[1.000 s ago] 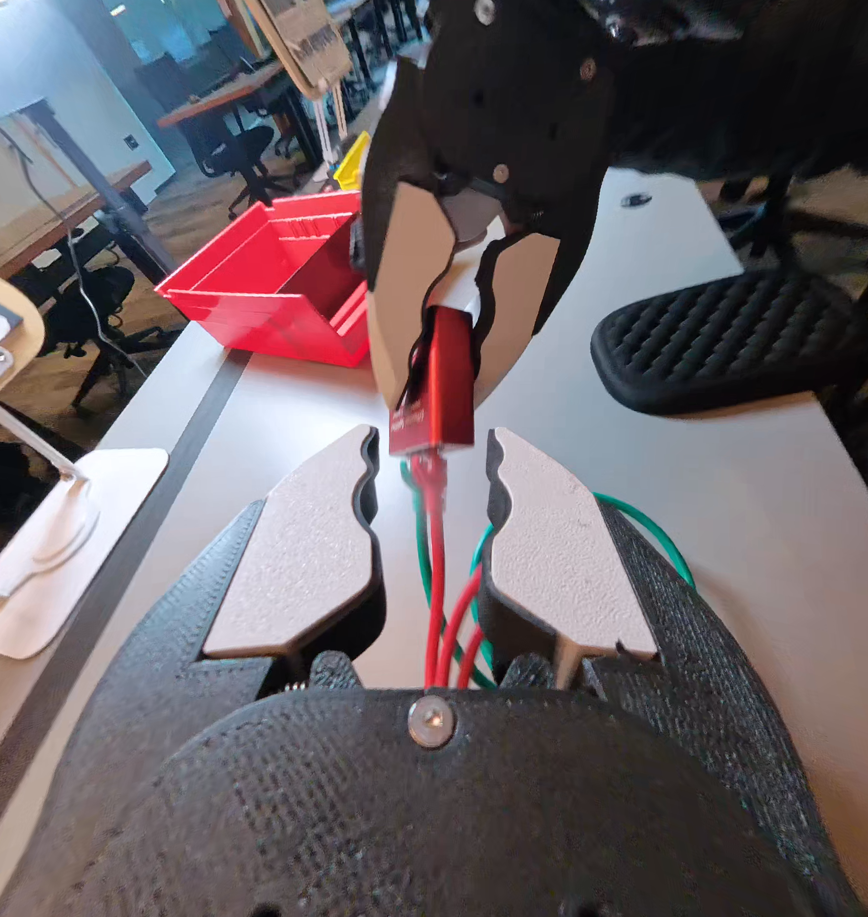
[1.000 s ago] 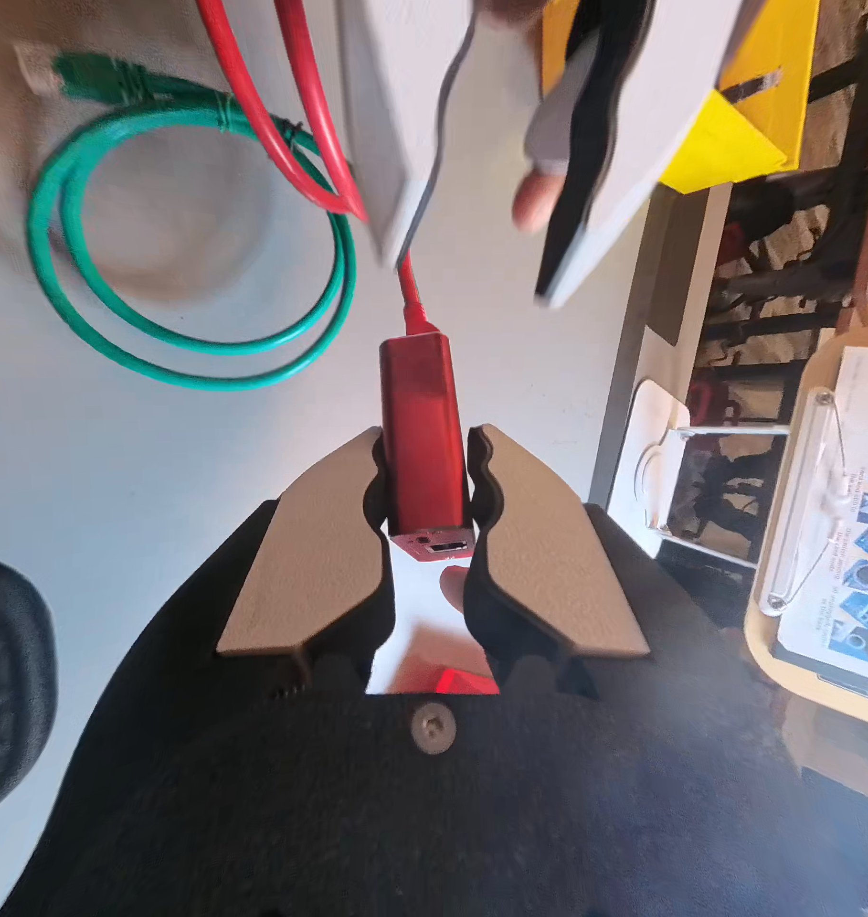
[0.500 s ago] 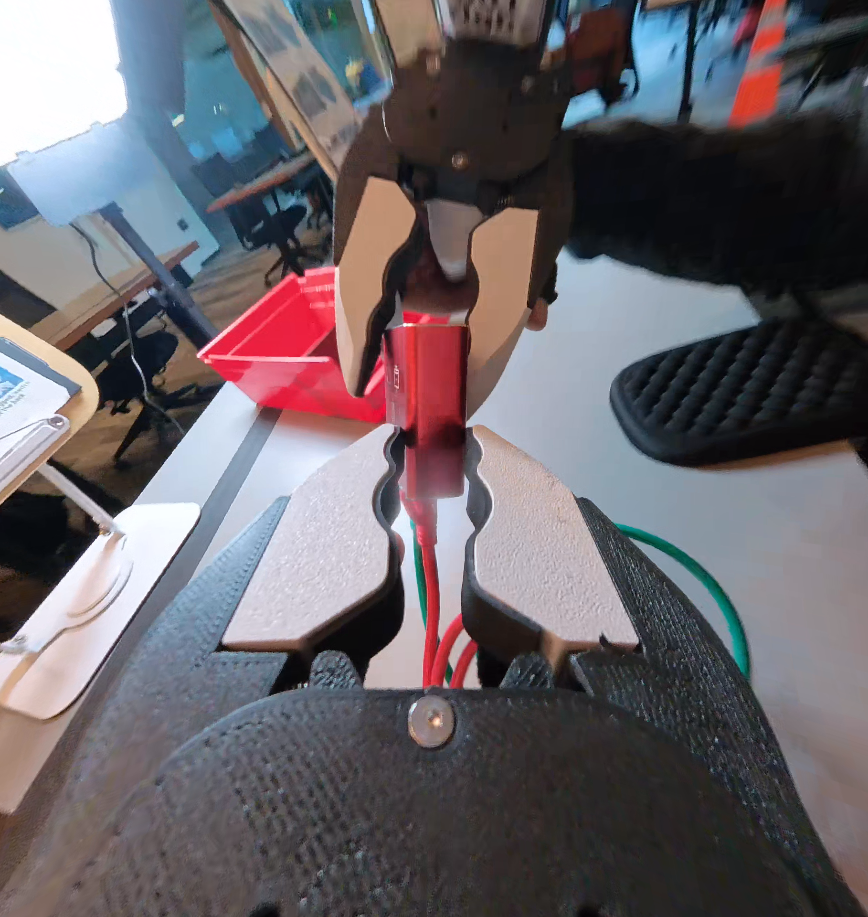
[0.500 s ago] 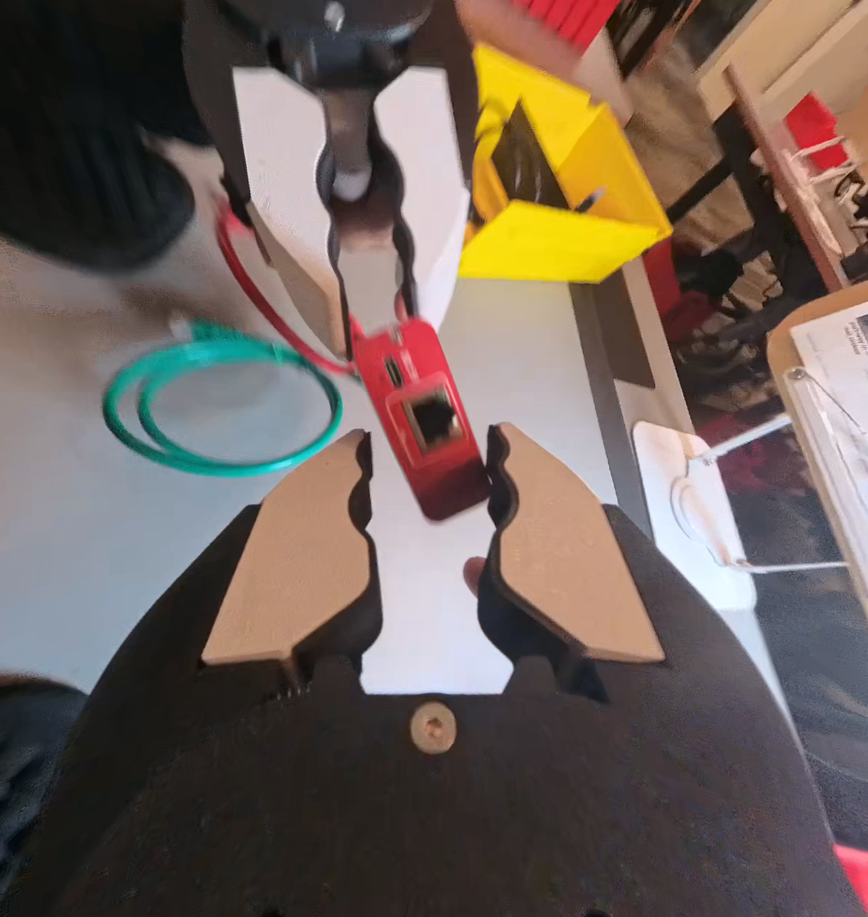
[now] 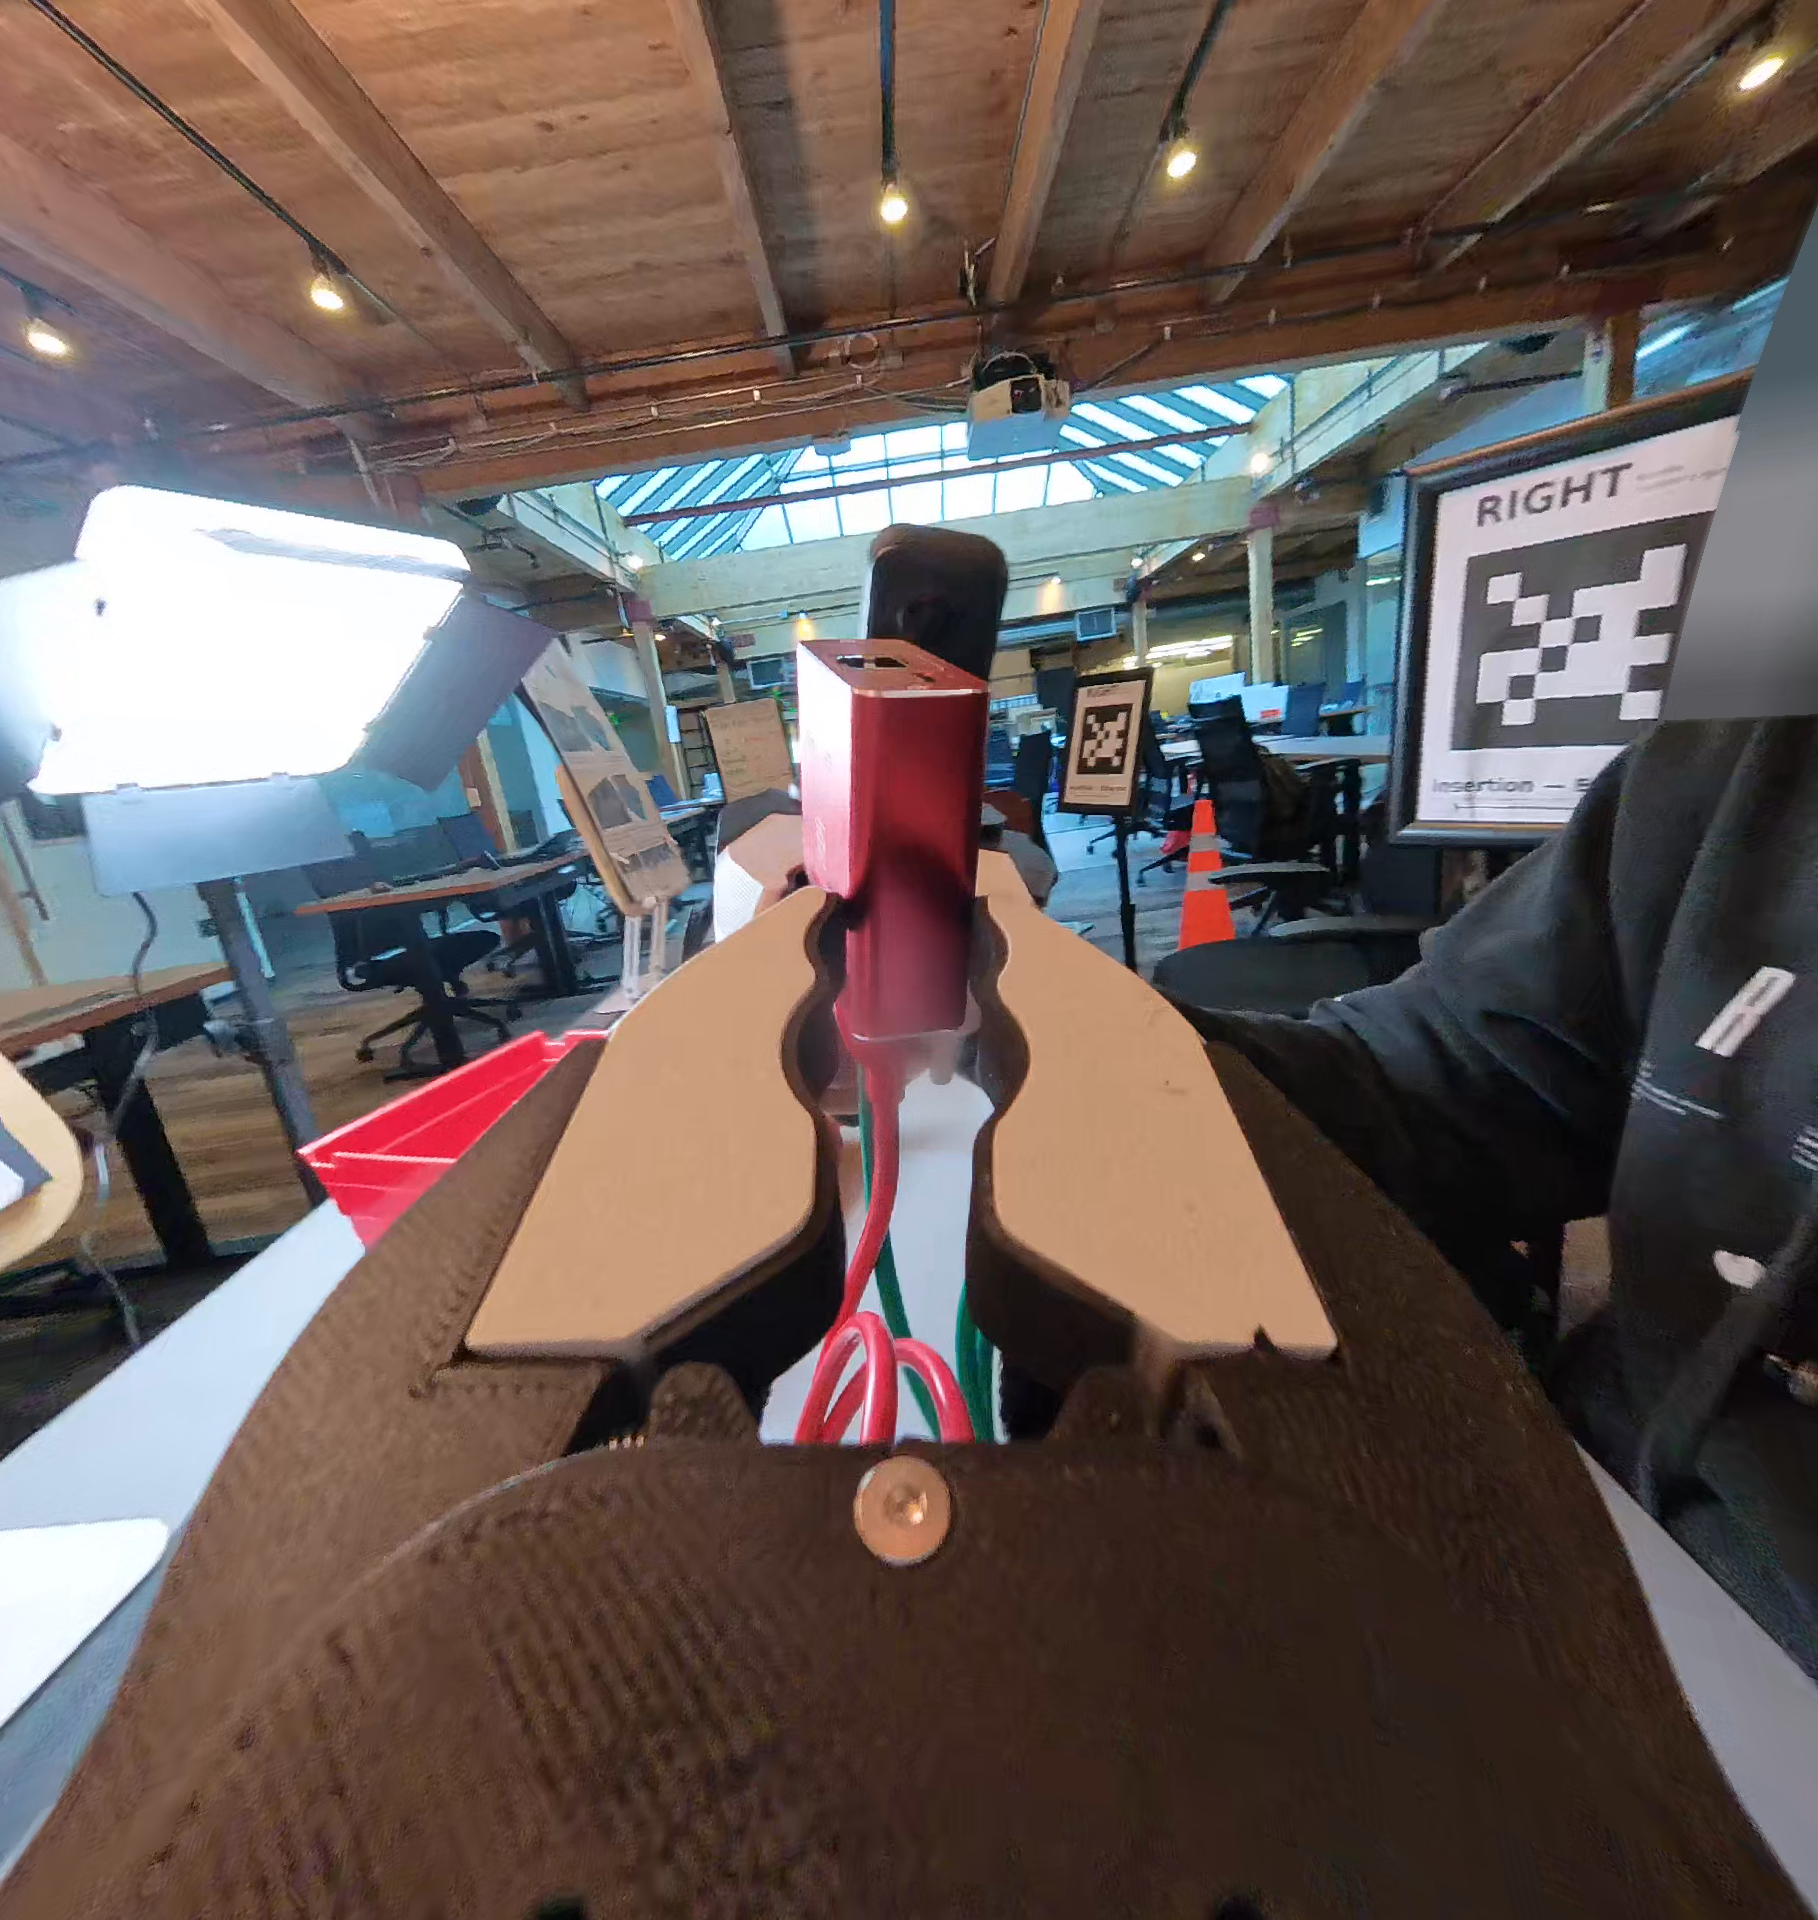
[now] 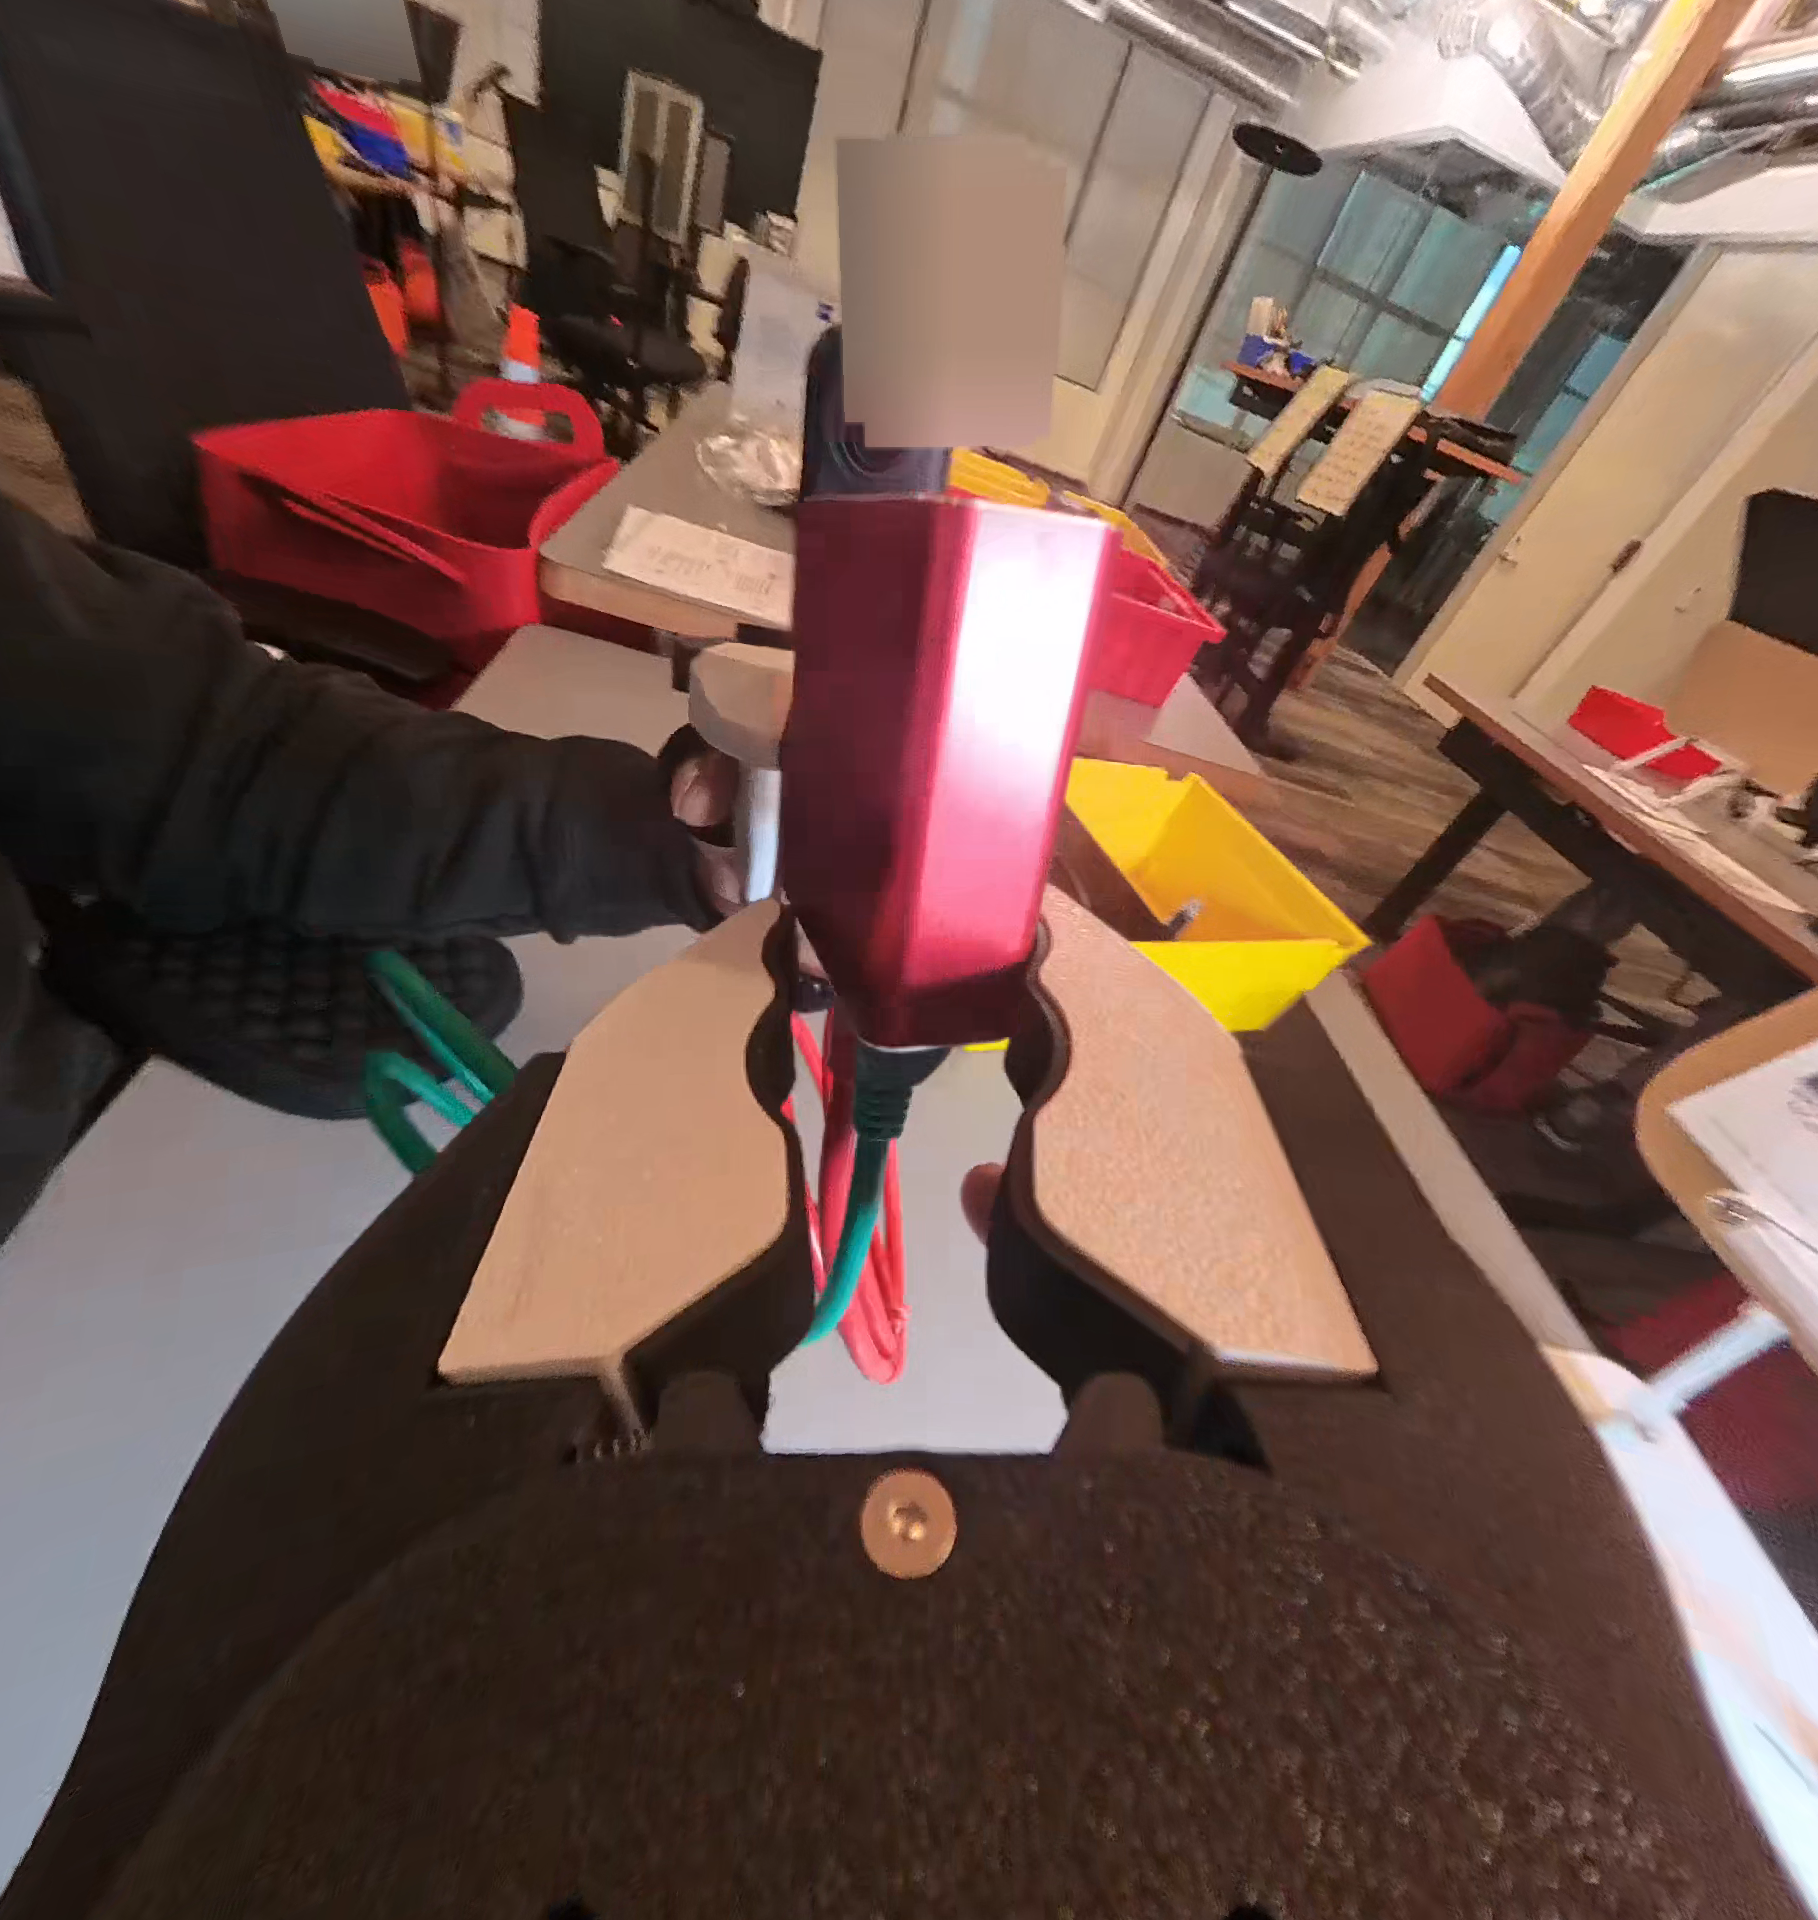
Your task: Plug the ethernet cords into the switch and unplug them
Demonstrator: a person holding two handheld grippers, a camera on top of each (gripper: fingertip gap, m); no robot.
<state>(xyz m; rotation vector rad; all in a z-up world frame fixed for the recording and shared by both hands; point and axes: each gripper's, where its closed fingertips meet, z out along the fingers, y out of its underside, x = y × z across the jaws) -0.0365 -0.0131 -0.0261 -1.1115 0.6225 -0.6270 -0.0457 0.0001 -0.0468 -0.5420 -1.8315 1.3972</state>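
Switch (image 5: 889,831), a small red metal box, stood upright in the air above the desk (image 5: 105,1382), pinched between both claws at once. Left claw (image 5: 900,971) was clenched on the lower end of the switch, pads pressed against its two sides. Right claw (image 6: 910,982) was likewise clenched on the lower end of the same box, seen from the opposite face; a bright glare ran down that face. Top end of the switch showed open ports in the left wrist view.

Red cord (image 5: 874,1247) ran from the bottom of the switch down between the left claw's fingers and looped near the claw base. Green cord (image 6: 863,1153) was plugged into the bottom of the switch in the right wrist view, its boot just below the box, hanging down beside the red cord (image 6: 884,1278). More green loops (image 6: 422,1049) lay on the desk to the left, next to a black padded rest (image 6: 261,1008).

A dark sleeve (image 6: 313,790) reached in from the left in the right wrist view. Red bin (image 5: 437,1122) sat at the desk's left edge in the left wrist view; yellow bin (image 6: 1227,914) sat to the right of the switch in the right wrist view.
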